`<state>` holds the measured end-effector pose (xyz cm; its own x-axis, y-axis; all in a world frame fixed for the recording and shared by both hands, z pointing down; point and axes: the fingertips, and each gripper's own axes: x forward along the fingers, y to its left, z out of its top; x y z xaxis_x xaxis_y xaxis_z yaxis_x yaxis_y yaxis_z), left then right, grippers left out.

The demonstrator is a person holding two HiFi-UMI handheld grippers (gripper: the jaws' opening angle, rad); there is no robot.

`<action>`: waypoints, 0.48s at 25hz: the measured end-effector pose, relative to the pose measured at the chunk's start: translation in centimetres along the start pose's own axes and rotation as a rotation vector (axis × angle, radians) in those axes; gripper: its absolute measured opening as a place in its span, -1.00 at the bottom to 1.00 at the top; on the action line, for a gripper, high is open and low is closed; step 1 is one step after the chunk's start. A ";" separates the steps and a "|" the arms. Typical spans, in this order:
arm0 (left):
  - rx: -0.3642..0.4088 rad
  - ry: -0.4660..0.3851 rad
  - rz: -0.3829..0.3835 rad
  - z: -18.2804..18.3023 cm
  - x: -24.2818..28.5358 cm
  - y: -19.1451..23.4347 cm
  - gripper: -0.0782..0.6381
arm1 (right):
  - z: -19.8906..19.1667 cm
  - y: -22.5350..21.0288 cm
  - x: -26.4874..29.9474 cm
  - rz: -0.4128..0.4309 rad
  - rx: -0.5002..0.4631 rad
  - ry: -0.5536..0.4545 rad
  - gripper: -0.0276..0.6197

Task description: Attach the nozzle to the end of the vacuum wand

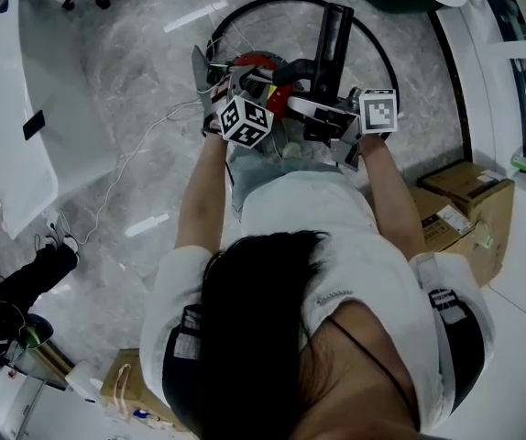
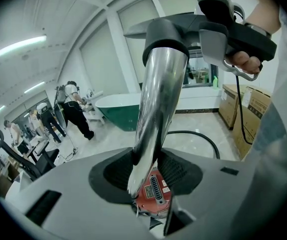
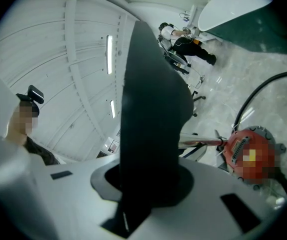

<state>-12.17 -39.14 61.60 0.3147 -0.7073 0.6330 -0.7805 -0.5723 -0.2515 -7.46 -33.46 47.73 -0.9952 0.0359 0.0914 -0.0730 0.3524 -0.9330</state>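
Left claw (image 2: 146,184) grips the chrome wand (image 2: 158,99) low on its tube; right claw (image 3: 148,184) is clamped on the black nozzle (image 3: 151,99). Nozzle's collar meets the wand's upper end, above the red vacuum (image 3: 248,154). Judged step: mating the joint. Next move calls for a straight push along the wand, wand held steady; full seating cannot be confirmed.

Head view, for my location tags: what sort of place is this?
Probably a bathroom-fittings showroom doubling as a workspace: a marble-look floor, a green bathtub and stacked cardboard boxes by the wall.
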 end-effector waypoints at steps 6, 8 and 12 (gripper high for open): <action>-0.016 -0.008 -0.015 -0.1 0.0 0.1 -0.35 | -0.5 0.4 0.6 -0.048 -0.070 0.059 -0.65; -0.023 -0.010 -0.022 -0.1 0.0 0.2 -0.35 | -0.6 0.2 0.7 -0.062 -0.100 0.081 -0.66; -0.026 -0.012 -0.031 -0.1 0.0 0.2 -0.35 | -0.9 0.1 0.7 -0.085 -0.106 0.090 -0.66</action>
<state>-12.35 -39.20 61.68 0.3451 -0.6949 0.6309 -0.7842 -0.5828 -0.2129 -8.12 -32.58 48.05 -0.9754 0.0835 0.2041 -0.1450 0.4541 -0.8791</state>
